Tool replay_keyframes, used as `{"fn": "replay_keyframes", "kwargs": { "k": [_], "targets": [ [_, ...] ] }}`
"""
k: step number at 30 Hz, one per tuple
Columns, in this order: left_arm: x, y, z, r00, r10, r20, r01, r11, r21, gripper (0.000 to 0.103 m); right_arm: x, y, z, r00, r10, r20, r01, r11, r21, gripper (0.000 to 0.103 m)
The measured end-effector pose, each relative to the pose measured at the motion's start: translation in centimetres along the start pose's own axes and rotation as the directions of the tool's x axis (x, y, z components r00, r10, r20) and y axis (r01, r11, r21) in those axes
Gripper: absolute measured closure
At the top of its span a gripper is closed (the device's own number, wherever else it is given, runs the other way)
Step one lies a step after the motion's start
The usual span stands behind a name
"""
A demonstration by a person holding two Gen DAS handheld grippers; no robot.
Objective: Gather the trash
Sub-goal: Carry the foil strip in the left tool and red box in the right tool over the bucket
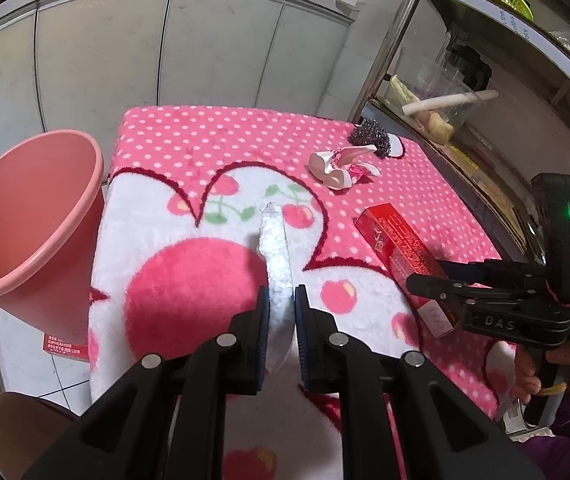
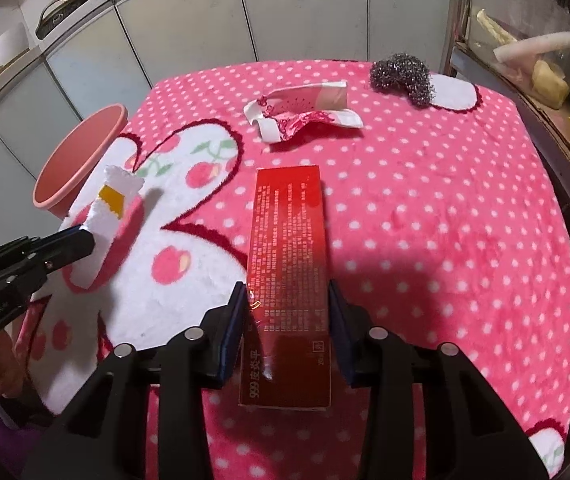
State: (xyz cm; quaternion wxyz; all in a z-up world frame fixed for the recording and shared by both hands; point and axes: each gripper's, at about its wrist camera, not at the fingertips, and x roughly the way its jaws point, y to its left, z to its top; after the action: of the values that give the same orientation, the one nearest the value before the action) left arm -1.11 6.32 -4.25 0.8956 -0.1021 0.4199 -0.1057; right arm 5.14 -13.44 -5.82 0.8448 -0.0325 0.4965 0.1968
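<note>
Trash goes into the pink bin (image 1: 33,216), which stands off the bench (image 1: 213,136) edge at nine o'clock. The left claw (image 1: 281,300), clamped on a white foam strip (image 1: 275,252), should swing over the rim before letting go. At three o'clock the right claw (image 2: 287,312) is clamped on the red box (image 2: 289,264) near one end; lift it level so it cannot pivot.

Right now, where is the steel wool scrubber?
In the right wrist view the steel wool scrubber lies at the far right corner of the pink dotted blanket, just beyond the crumpled wrapper and near the metal shelf.
</note>
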Motion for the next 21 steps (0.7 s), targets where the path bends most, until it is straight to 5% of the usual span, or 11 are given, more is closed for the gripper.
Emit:
{"fn": "replay_keyframes", "kwargs": {
  "k": [11,21],
  "targets": [
    [-3.2,1.9,1.2,0.993,0.048,0.108,-0.044,0.998,-0.037,0.091,-2.0,4.0,3.6,0.988,0.099,0.119,-0.090,0.993,-0.076,0.063],
    [-8.5,7.0,3.6,0.942,0.190,0.278,-0.149,0.975,-0.163,0.091,-1.9,13.4,9.2,0.955,0.260,0.144,-0.221,0.946,-0.239,0.063]
  ]
}}
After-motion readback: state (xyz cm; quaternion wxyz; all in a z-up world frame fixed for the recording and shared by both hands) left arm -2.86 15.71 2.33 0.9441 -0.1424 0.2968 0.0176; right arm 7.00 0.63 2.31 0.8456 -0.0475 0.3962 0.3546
